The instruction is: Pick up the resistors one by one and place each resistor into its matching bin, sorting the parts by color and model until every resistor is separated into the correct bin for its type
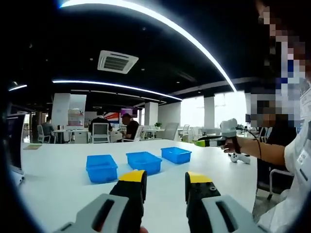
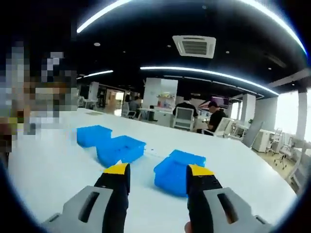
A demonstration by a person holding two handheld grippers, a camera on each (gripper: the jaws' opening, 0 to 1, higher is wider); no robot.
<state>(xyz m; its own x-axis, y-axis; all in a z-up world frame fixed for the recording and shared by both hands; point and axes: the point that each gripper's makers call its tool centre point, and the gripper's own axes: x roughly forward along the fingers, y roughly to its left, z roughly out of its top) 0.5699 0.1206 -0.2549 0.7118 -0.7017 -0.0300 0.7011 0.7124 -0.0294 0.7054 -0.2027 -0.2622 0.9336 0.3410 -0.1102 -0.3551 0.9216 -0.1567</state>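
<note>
Bins [image 1: 144, 161]: three blue, on white table [image 1: 58, 184]. Two grippers, left [image 1: 165, 180], right [image 2: 158, 174], both wide, holding nothing.

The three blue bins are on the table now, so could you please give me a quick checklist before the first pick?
1. Left gripper open, nothing between its jaws: ok.
2. Right gripper open, nothing between its jaws: ok.
3. Three blue bins in a row on the white table: ok.
4. Resistors located: cannot tell, too small to make out.
5. Bin contents: cannot tell.
</note>
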